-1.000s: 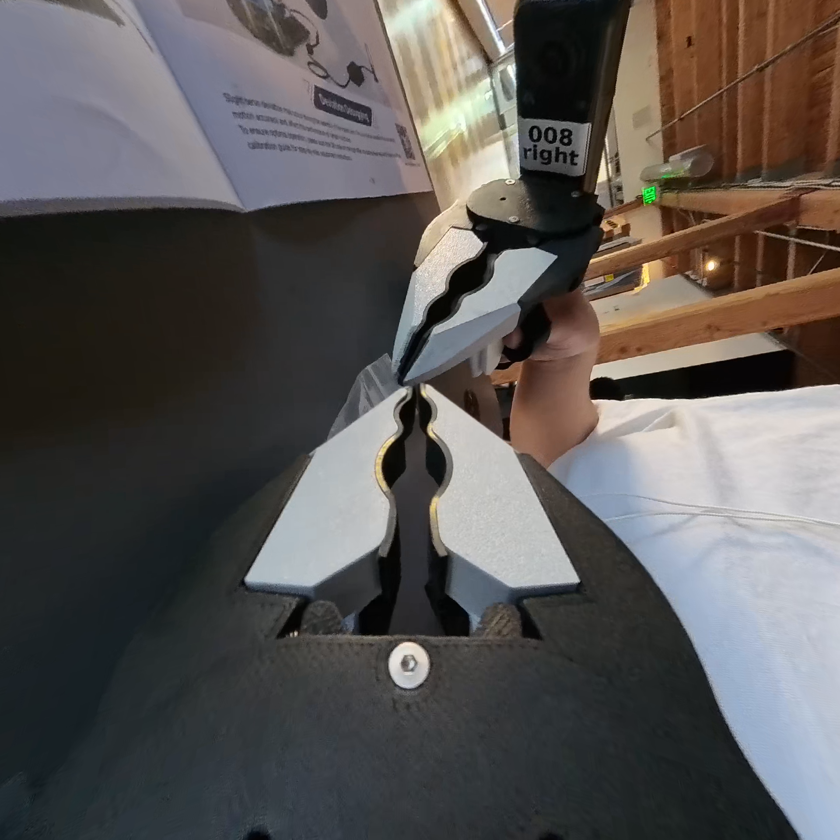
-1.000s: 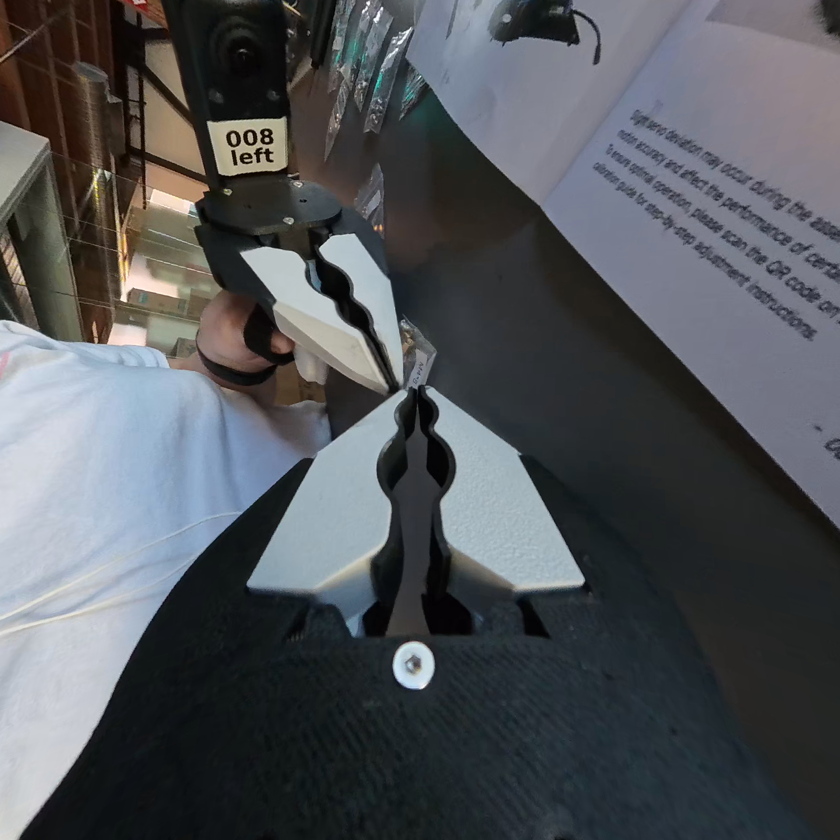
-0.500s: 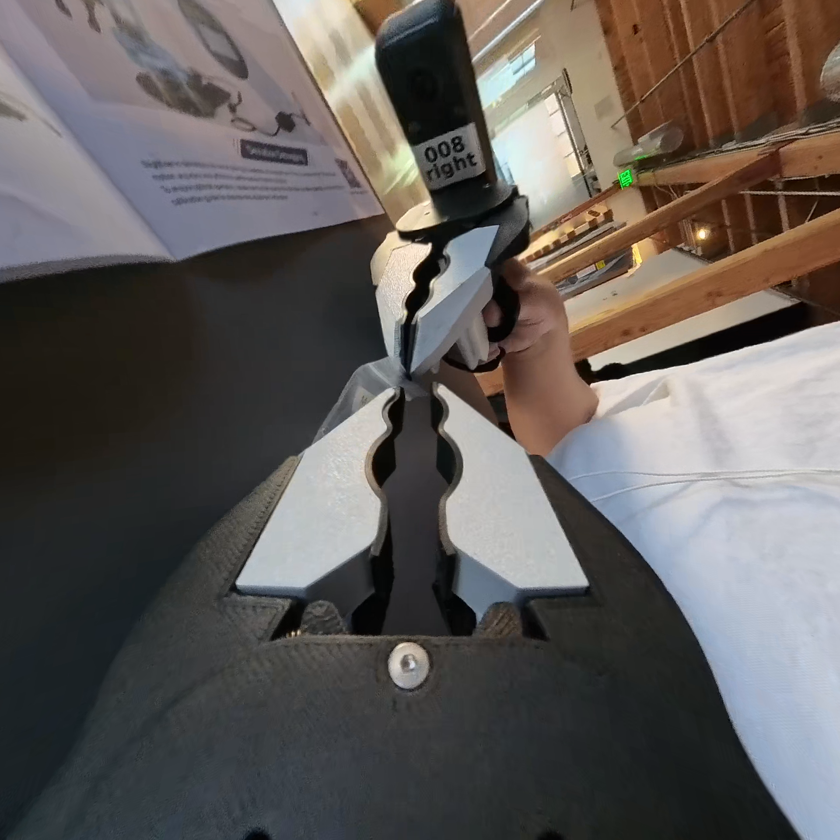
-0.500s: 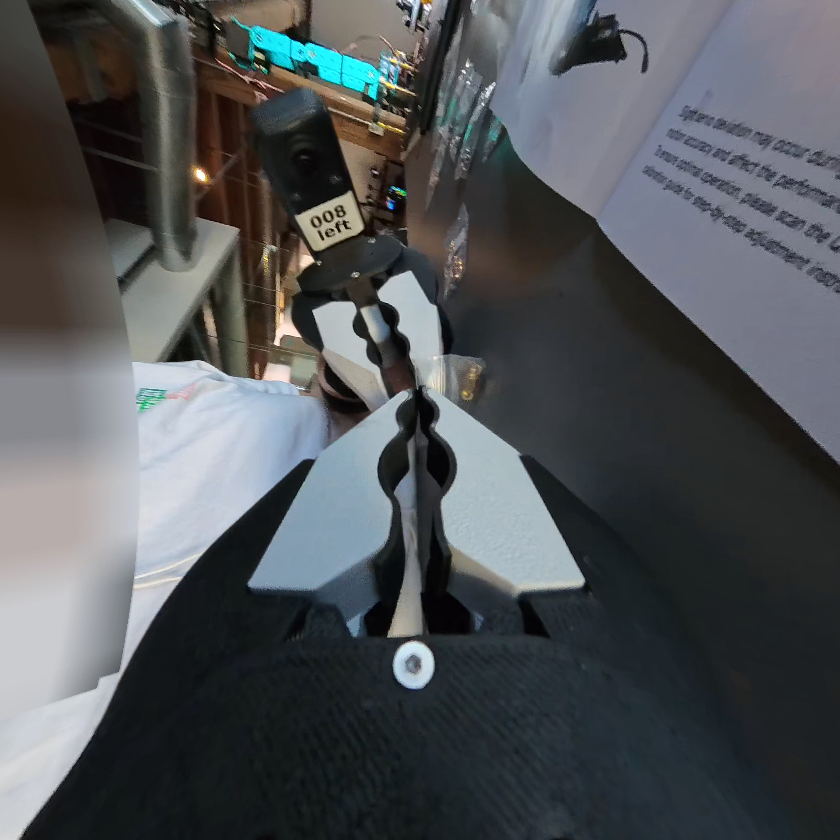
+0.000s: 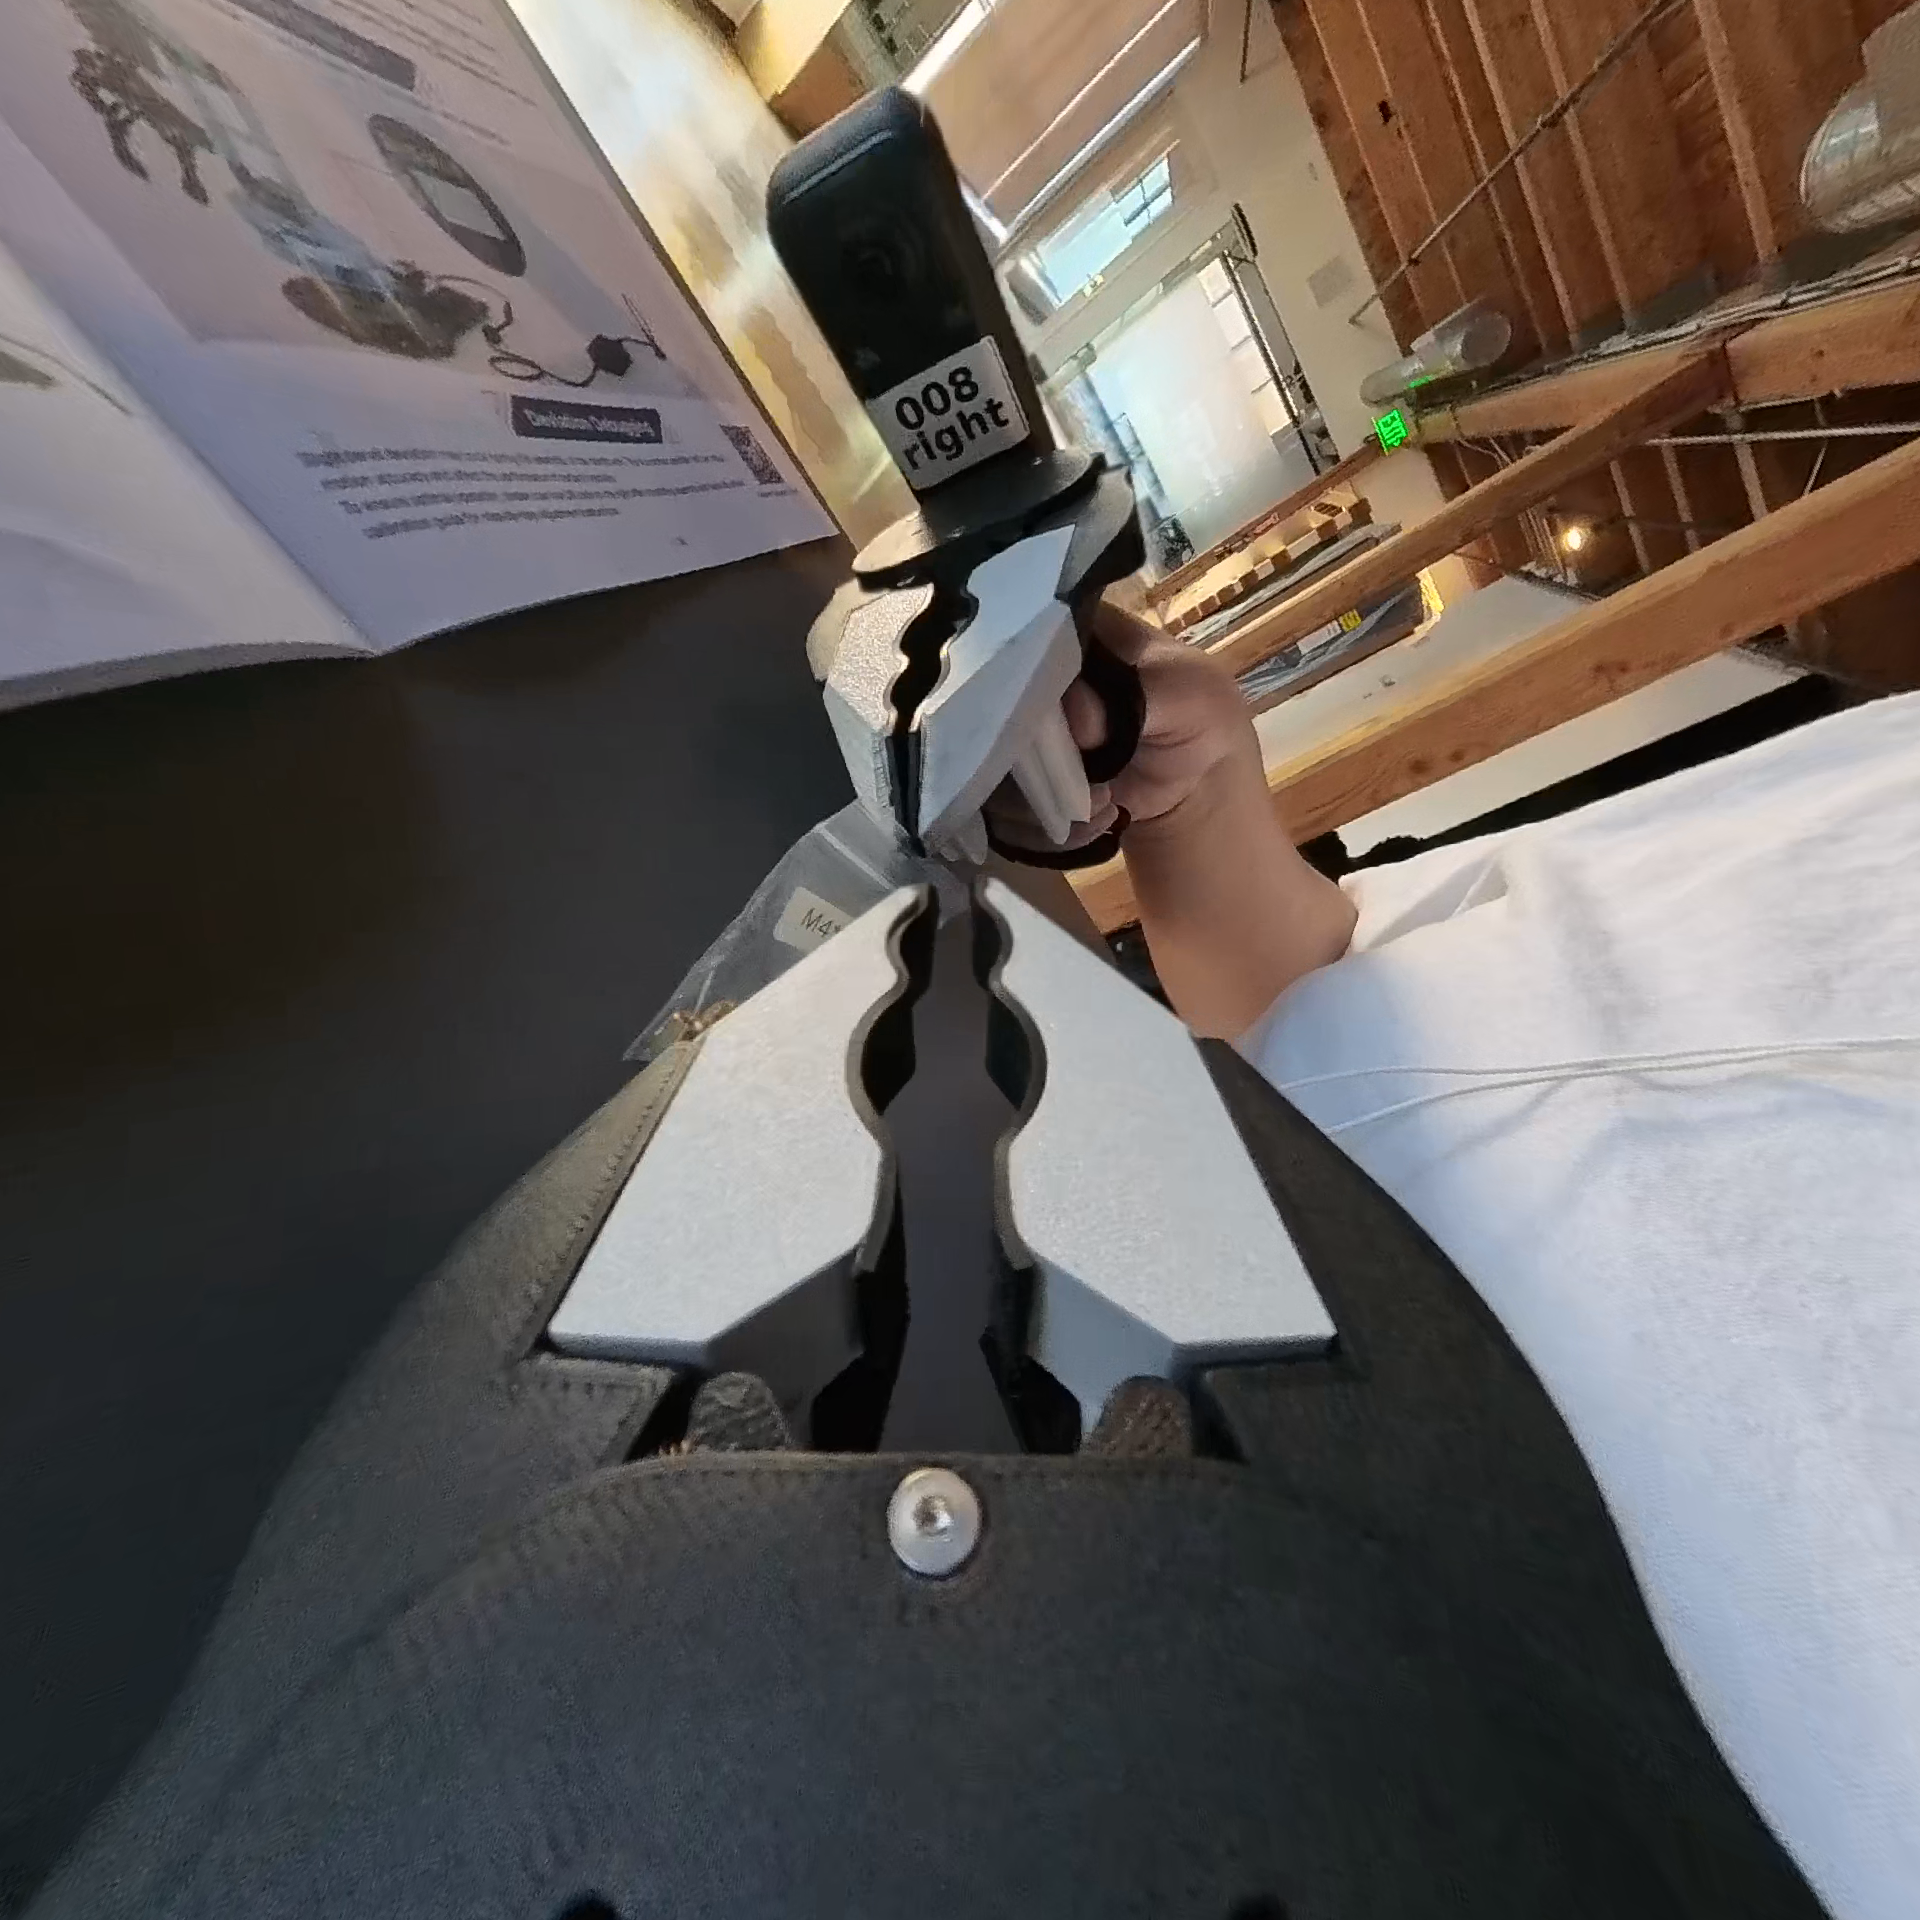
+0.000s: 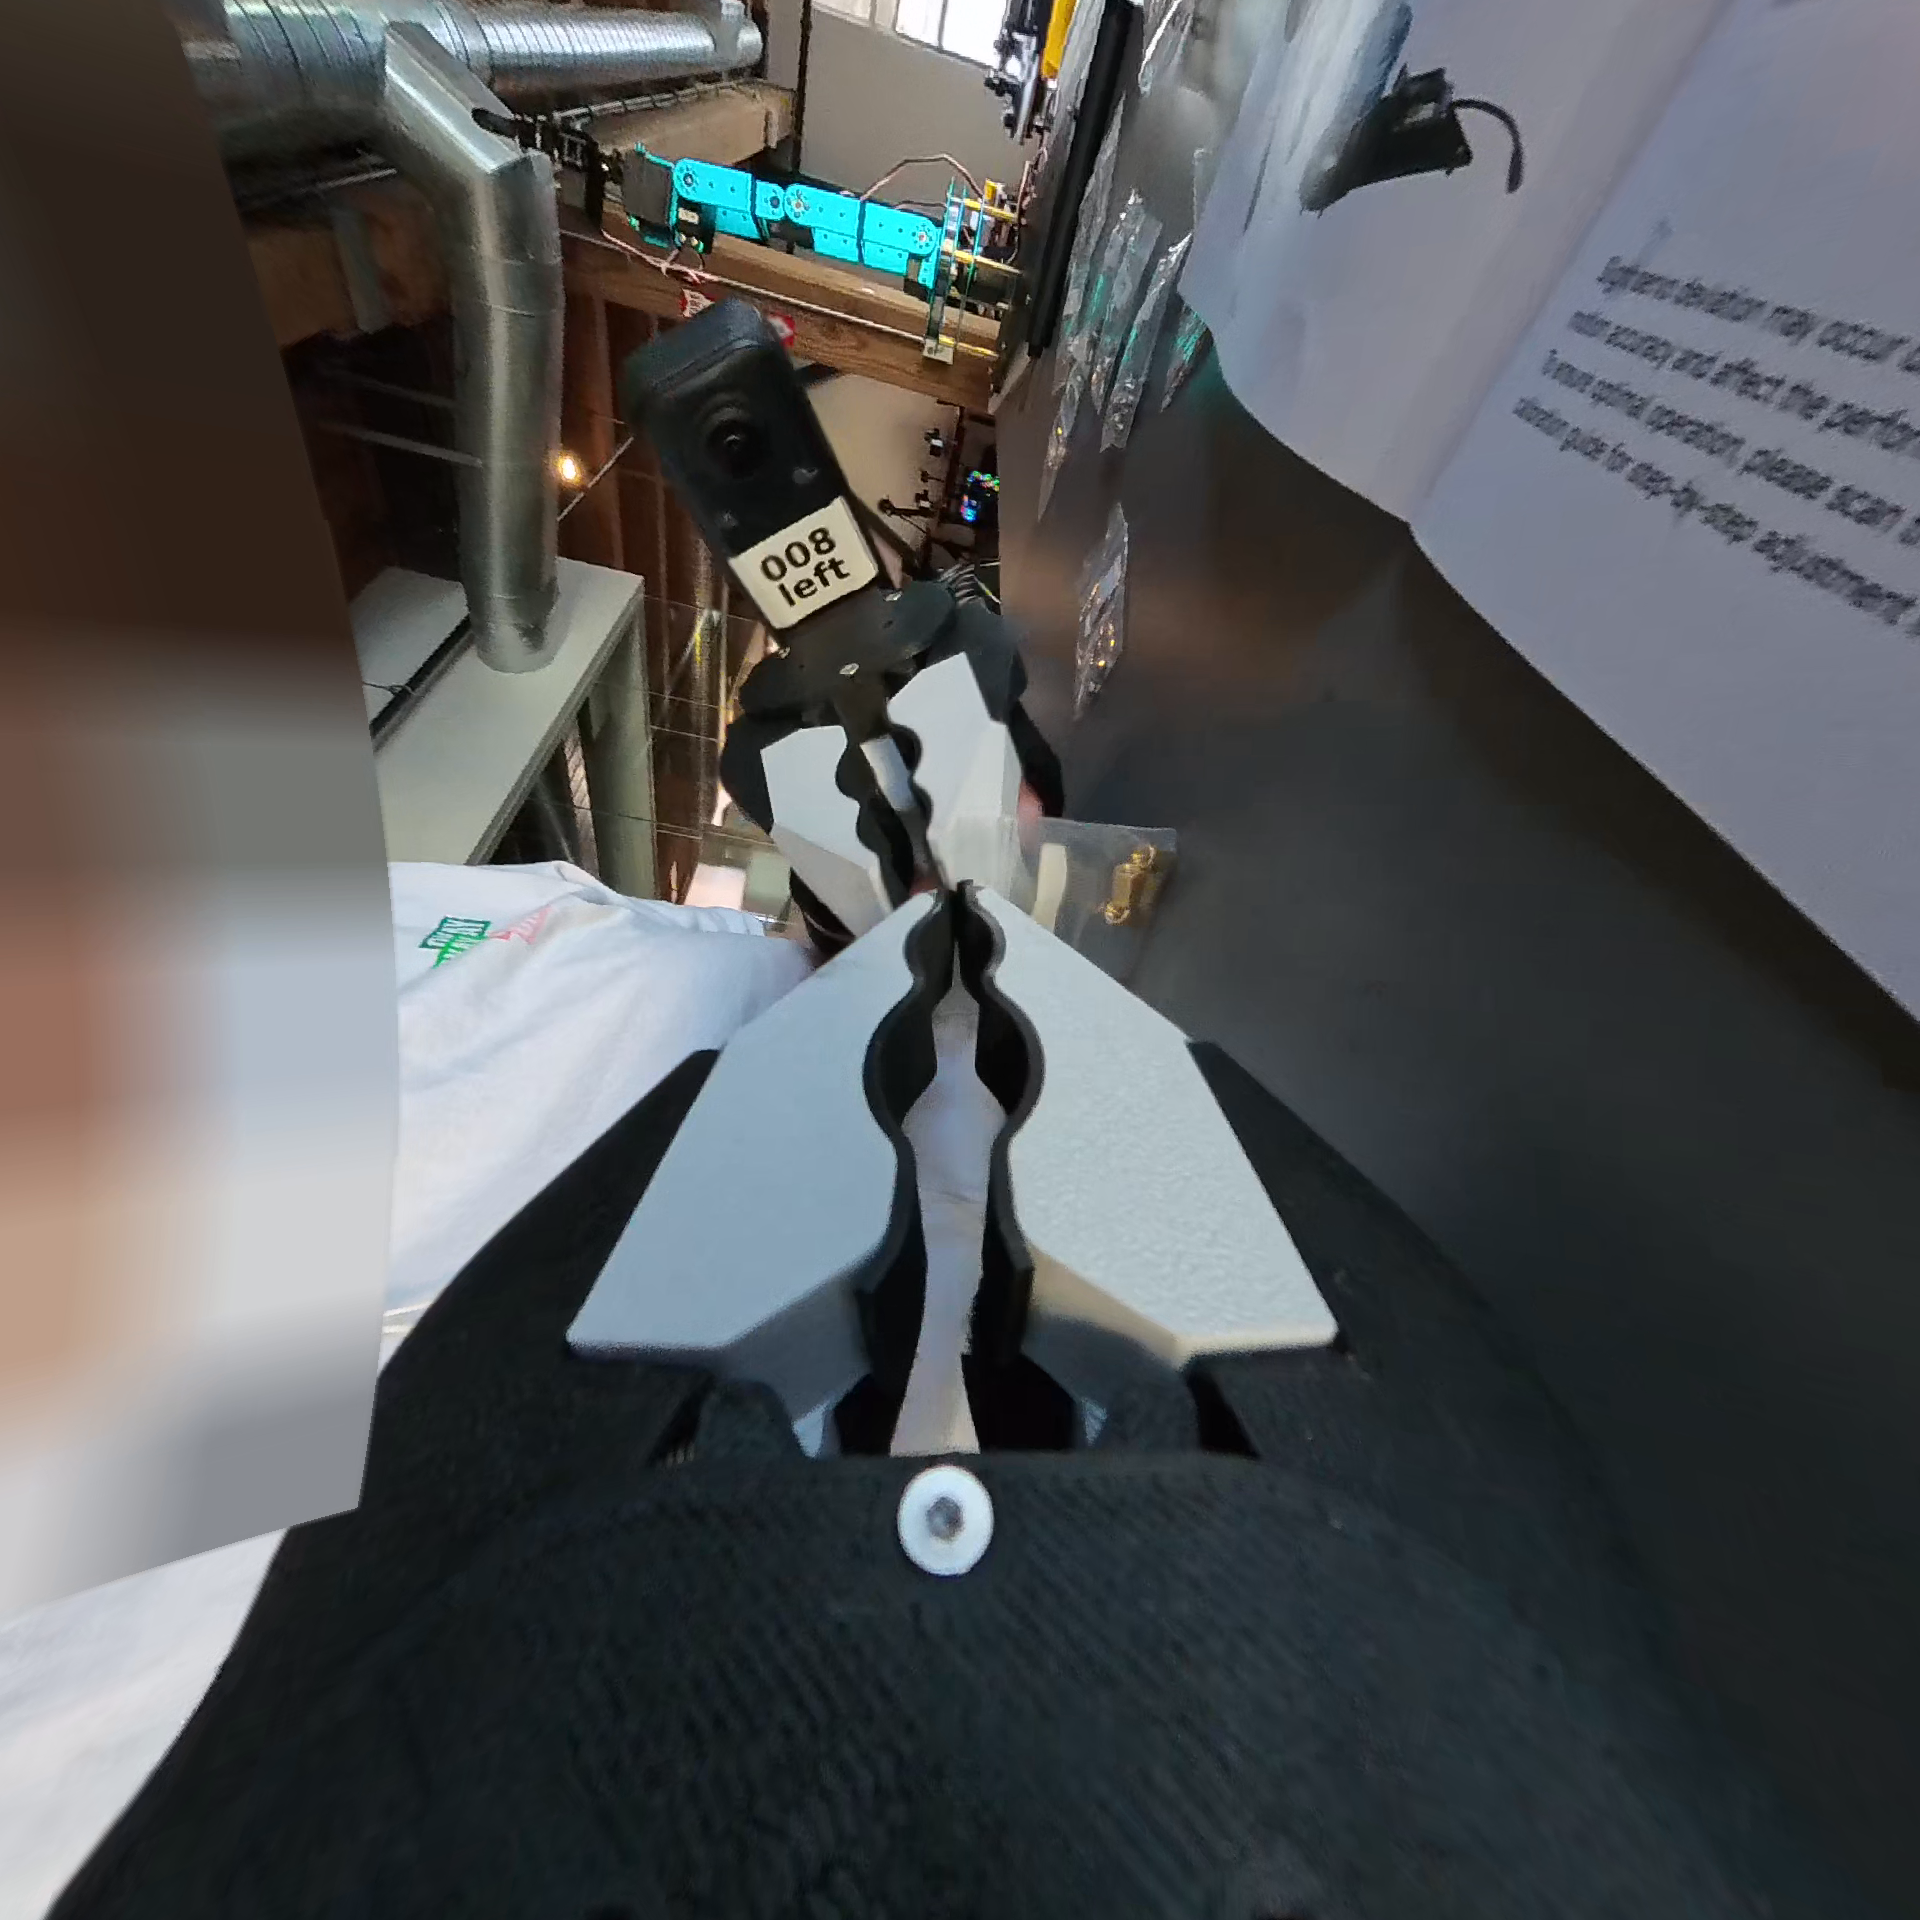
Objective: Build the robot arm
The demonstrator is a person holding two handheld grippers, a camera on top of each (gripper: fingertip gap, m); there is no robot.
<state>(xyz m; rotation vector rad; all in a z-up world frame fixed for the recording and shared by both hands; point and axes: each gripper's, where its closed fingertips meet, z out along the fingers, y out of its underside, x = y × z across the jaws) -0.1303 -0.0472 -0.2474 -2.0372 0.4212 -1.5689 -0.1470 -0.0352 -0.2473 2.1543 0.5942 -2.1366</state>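
A small clear plastic bag (image 5: 800, 925) with a white label holds small brass parts (image 6: 1132, 883). It hangs just above a dark mat (image 5: 312, 935). My right gripper (image 6: 953, 902) is shut on the bag's top edge. In the left wrist view the right gripper (image 5: 914, 836) shows tip to tip with mine. My left gripper (image 5: 954, 888) is open by a narrow gap, and the bag lies just past its left fingertip. From the right wrist view the left gripper (image 6: 920, 862) also stands slightly apart. A hand (image 5: 1174, 748) holds the right gripper's handle.
An open white instruction booklet (image 5: 343, 343) lies on the mat beside the grippers. Several more small bags (image 6: 1112, 312) lie farther along the mat. A person in a white shirt (image 5: 1558, 1143) is close by. A teal robot arm (image 6: 810, 218) and wooden beams are behind.
My left gripper's jaws have parted from nearly shut to a narrow gap. The right gripper stayed shut on the bag and moved slightly away, both views tilting.
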